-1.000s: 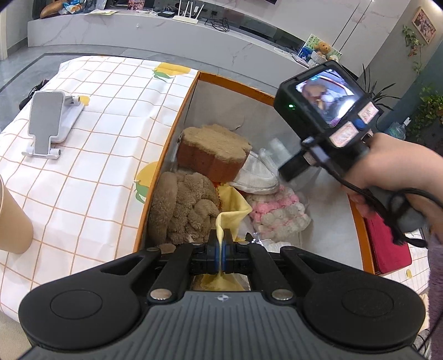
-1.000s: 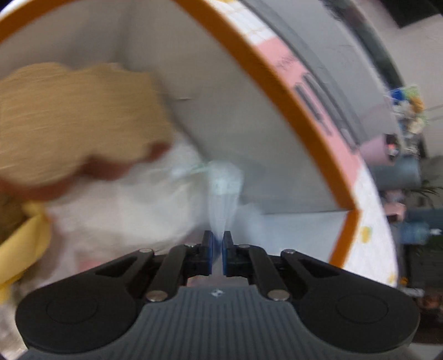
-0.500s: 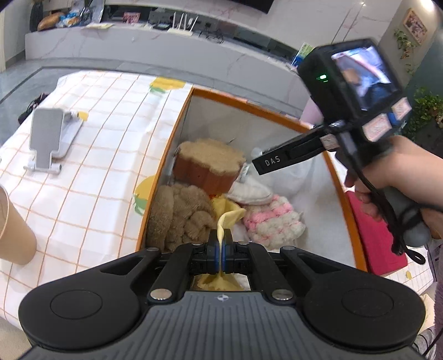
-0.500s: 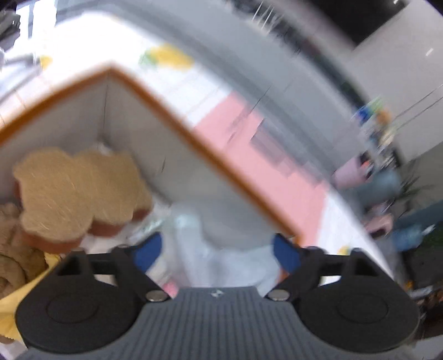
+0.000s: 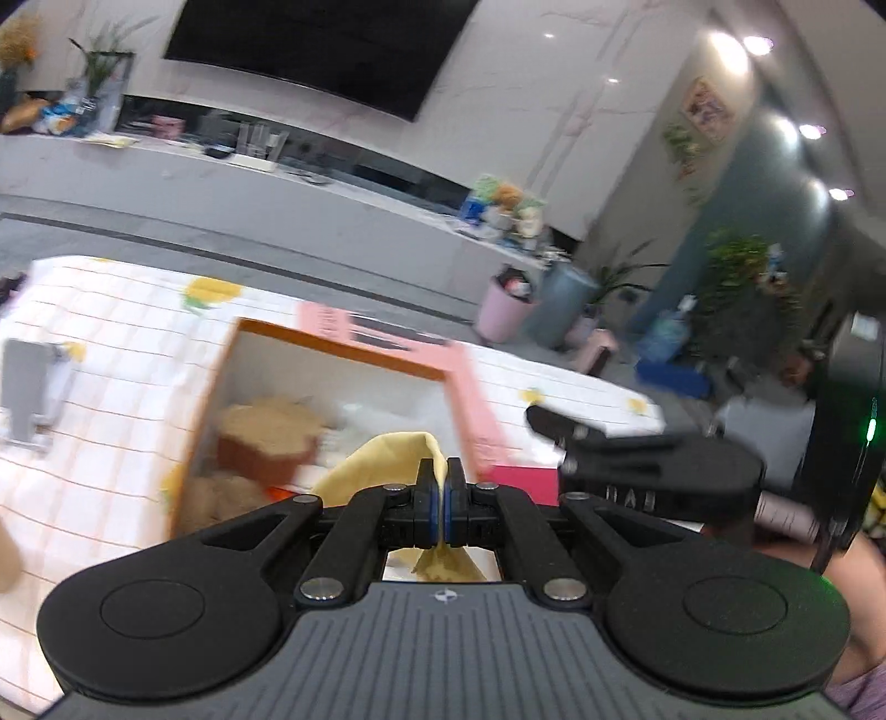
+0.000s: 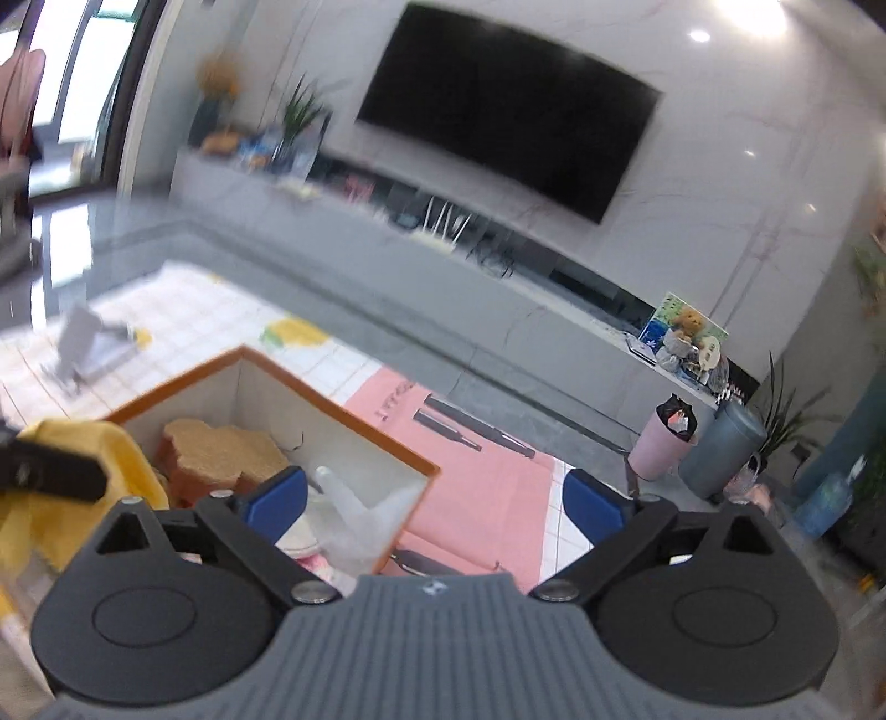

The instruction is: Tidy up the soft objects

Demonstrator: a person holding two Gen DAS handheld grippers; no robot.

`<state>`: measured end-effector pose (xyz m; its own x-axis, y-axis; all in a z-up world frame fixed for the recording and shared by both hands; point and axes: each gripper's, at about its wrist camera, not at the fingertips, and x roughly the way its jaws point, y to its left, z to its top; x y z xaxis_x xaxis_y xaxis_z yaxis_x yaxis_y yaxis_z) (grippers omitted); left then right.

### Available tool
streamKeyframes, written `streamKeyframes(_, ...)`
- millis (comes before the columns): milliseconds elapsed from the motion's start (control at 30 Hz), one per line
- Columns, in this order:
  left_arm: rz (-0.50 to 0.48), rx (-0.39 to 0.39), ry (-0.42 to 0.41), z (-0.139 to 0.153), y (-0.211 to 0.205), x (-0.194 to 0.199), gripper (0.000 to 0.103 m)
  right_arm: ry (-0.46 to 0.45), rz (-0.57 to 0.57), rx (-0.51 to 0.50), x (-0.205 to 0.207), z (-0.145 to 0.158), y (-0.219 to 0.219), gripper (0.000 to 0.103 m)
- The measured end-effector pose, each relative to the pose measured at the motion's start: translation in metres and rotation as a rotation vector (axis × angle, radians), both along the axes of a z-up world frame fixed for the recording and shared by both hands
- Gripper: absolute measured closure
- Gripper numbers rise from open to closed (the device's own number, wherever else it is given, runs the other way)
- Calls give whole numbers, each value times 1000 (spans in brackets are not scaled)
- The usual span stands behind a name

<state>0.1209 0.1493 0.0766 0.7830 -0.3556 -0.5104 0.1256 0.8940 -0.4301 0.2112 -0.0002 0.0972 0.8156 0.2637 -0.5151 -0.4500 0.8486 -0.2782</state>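
Cloth (image 5: pixel 382 462), yellow, is pinched between the pressed-together jaws of the left gripper (image 5: pixel 441 501) above the near edge of the box (image 5: pixel 338 349), where a brown sponge (image 5: pixel 268 437) lies at left. In the right view, the right gripper (image 6: pixel 437 498) has just been opening; its jaws are spread with nothing between them, above the box's right corner, and the cloth is seen at far left.

Each view is shot from just behind its own claw, angled slightly down. The orange-rimmed box (image 5: pixel 338 346) (image 6: pixel 277 363) is seen close ahead in both, with the TV wall (image 5: pixel 310 50) (image 6: pixel 509 116) shared far beyond.
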Motion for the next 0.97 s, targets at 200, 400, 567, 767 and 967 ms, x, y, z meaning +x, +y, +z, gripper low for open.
streamKeyframes(200,-67,42,86,-17,-43,11,101,30,-39,64,-8,-19,-46,6)
streamKeyframes(400,-77,114,207,-60,-61,34,101,77,-64,119,-9,-41,-75,6)
streamKeyframes(567,-92,236,242,-90,-68,32,101,143,-30,106,-6,-64,-72,6)
streamKeyframes(767,-62,402,247,-114,-82,36,89,141,0,92,-9,-70,-64,6)
streamKeyframes(967,-17,450,221,-114,-84,34,58,165,-26,117,-5,-74,-67,6)
